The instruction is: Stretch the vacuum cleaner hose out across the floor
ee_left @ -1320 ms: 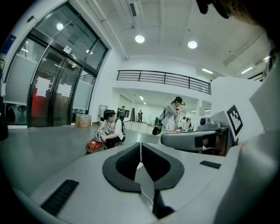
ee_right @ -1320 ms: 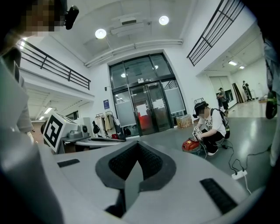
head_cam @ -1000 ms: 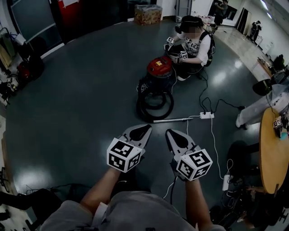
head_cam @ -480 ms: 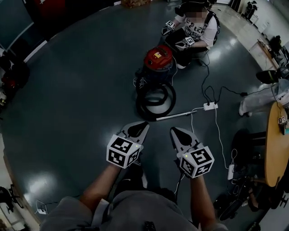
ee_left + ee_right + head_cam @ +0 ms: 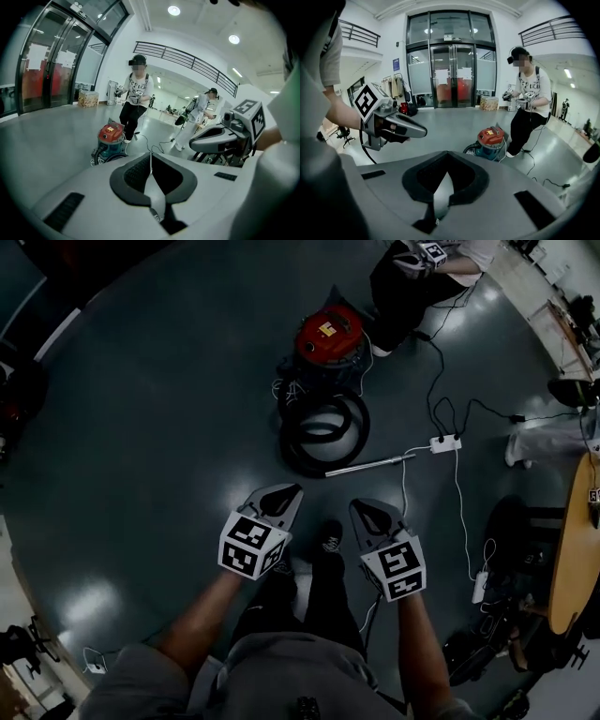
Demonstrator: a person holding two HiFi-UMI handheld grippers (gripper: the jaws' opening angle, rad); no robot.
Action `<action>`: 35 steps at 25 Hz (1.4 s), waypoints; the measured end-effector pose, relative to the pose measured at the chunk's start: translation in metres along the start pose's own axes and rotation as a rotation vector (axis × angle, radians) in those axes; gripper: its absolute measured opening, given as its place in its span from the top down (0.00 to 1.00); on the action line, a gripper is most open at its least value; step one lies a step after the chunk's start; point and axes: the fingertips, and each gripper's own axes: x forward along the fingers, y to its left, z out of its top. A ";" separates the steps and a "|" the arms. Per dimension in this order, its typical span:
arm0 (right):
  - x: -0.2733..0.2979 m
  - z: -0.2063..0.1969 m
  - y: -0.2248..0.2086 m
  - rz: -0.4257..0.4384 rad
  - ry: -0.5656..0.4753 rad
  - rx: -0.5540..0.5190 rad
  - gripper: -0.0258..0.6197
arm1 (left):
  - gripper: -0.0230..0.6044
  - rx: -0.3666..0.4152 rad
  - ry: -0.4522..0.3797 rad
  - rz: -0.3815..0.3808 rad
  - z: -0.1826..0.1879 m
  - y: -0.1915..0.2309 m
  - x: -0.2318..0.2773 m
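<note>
This looks like the open lobby of an office or lab building: a wide polished grey floor [image 5: 141, 427], tall glass entrance doors [image 5: 450, 70], a railed upper gallery [image 5: 187, 61] and recessed ceiling lights [image 5: 174, 10]. A power strip [image 5: 444, 442] lies on the floor near a round wooden table [image 5: 574, 549].

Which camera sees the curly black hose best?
The head view: it looks down on the whole hose, coiled on the floor beside the red vacuum cleaner. The left gripper view and the right gripper view show only a small dark bit of it, low beside the vacuum cleaner.
</note>
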 end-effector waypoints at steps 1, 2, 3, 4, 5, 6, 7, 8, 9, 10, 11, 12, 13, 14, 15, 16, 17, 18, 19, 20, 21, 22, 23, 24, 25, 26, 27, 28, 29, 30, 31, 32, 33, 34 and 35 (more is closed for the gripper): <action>0.010 -0.004 -0.008 0.010 0.004 -0.008 0.95 | 0.93 0.001 0.002 0.003 0.000 0.004 0.010; 0.020 -0.009 -0.018 0.015 0.006 -0.016 0.95 | 0.93 -0.001 0.005 0.010 -0.001 0.009 0.021; 0.031 -0.014 -0.029 0.016 0.008 -0.029 0.95 | 0.93 -0.008 0.007 0.022 -0.002 0.014 0.033; 0.044 -0.022 -0.040 0.018 0.015 -0.046 0.95 | 0.93 -0.019 0.010 0.037 -0.004 0.021 0.045; 0.057 -0.031 -0.051 0.027 0.027 -0.064 0.95 | 0.93 -0.027 0.014 0.053 -0.007 0.028 0.058; 0.071 -0.041 -0.059 0.046 0.041 -0.077 0.95 | 0.93 -0.028 0.021 0.066 -0.012 0.034 0.071; 0.084 -0.051 -0.066 0.072 0.052 -0.079 0.95 | 0.93 -0.020 0.032 0.077 -0.018 0.040 0.084; 0.097 -0.061 -0.071 0.099 0.056 -0.071 0.95 | 0.93 -0.006 0.047 0.090 -0.026 0.047 0.096; 0.111 -0.072 -0.077 0.121 0.056 -0.059 0.95 | 0.93 0.007 0.064 0.105 -0.035 0.054 0.110; 0.127 -0.084 -0.082 0.137 0.060 -0.051 0.95 | 0.93 0.014 0.081 0.122 -0.046 0.064 0.123; 0.144 -0.098 -0.087 0.149 0.073 -0.050 0.95 | 0.93 0.012 0.096 0.138 -0.057 0.074 0.137; 0.162 -0.112 -0.091 0.158 0.092 -0.053 0.95 | 0.93 0.003 0.107 0.150 -0.070 0.085 0.150; 0.181 -0.127 -0.095 0.166 0.114 -0.053 0.95 | 0.93 -0.008 0.116 0.157 -0.084 0.097 0.163; 0.200 -0.141 -0.097 0.174 0.135 -0.046 0.95 | 0.93 -0.017 0.123 0.159 -0.099 0.107 0.175; 0.219 -0.155 -0.099 0.185 0.154 -0.034 0.95 | 0.93 -0.023 0.133 0.159 -0.116 0.117 0.186; 0.238 -0.170 -0.099 0.198 0.172 -0.019 0.95 | 0.93 -0.029 0.146 0.159 -0.136 0.126 0.196; 0.258 -0.186 -0.098 0.209 0.189 -0.008 0.95 | 0.93 -0.034 0.162 0.159 -0.157 0.136 0.206; 0.279 -0.204 -0.098 0.211 0.203 -0.002 0.95 | 0.93 -0.042 0.178 0.159 -0.178 0.146 0.215; 0.301 -0.223 -0.098 0.201 0.215 0.001 0.95 | 0.93 -0.051 0.189 0.160 -0.198 0.157 0.223; 0.325 -0.242 -0.098 0.178 0.223 0.003 0.95 | 0.93 -0.060 0.193 0.159 -0.218 0.169 0.231; 0.349 -0.262 -0.098 0.150 0.232 0.001 0.94 | 0.93 -0.066 0.192 0.157 -0.238 0.182 0.241; 0.373 -0.284 -0.096 0.133 0.249 -0.009 0.94 | 0.93 -0.071 0.194 0.152 -0.257 0.195 0.250; 0.394 -0.306 -0.091 0.131 0.273 -0.020 0.91 | 0.93 -0.075 0.205 0.148 -0.277 0.207 0.259; 0.414 -0.327 -0.085 0.140 0.298 -0.027 0.87 | 0.93 -0.079 0.223 0.144 -0.297 0.217 0.267; 0.431 -0.346 -0.079 0.153 0.318 -0.026 0.85 | 0.93 -0.083 0.240 0.142 -0.316 0.227 0.274; 0.448 -0.362 -0.074 0.165 0.334 -0.020 0.82 | 0.93 -0.088 0.252 0.141 -0.332 0.236 0.281; 0.464 -0.377 -0.071 0.175 0.346 -0.013 0.80 | 0.93 -0.095 0.261 0.137 -0.348 0.246 0.288; 0.481 -0.391 -0.069 0.184 0.356 -0.009 0.76 | 0.93 -0.102 0.267 0.133 -0.362 0.255 0.295; 0.499 -0.404 -0.068 0.193 0.366 -0.009 0.73 | 0.93 -0.109 0.275 0.128 -0.377 0.263 0.301; 0.516 -0.417 -0.067 0.202 0.376 -0.013 0.71 | 0.93 -0.117 0.285 0.125 -0.391 0.272 0.308; 0.534 -0.430 -0.067 0.210 0.387 -0.023 0.69 | 0.93 -0.124 0.300 0.120 -0.406 0.279 0.314; 0.551 -0.441 -0.066 0.216 0.398 -0.036 0.66 | 0.93 -0.128 0.317 0.113 -0.421 0.286 0.320; 0.567 -0.451 -0.065 0.220 0.411 -0.049 0.65 | 0.93 -0.128 0.333 0.104 -0.435 0.291 0.327; 0.581 -0.461 -0.063 0.223 0.426 -0.062 0.65 | 0.93 -0.126 0.346 0.096 -0.447 0.296 0.332; 0.594 -0.469 -0.061 0.227 0.438 -0.076 0.65 | 0.93 -0.124 0.353 0.090 -0.457 0.301 0.336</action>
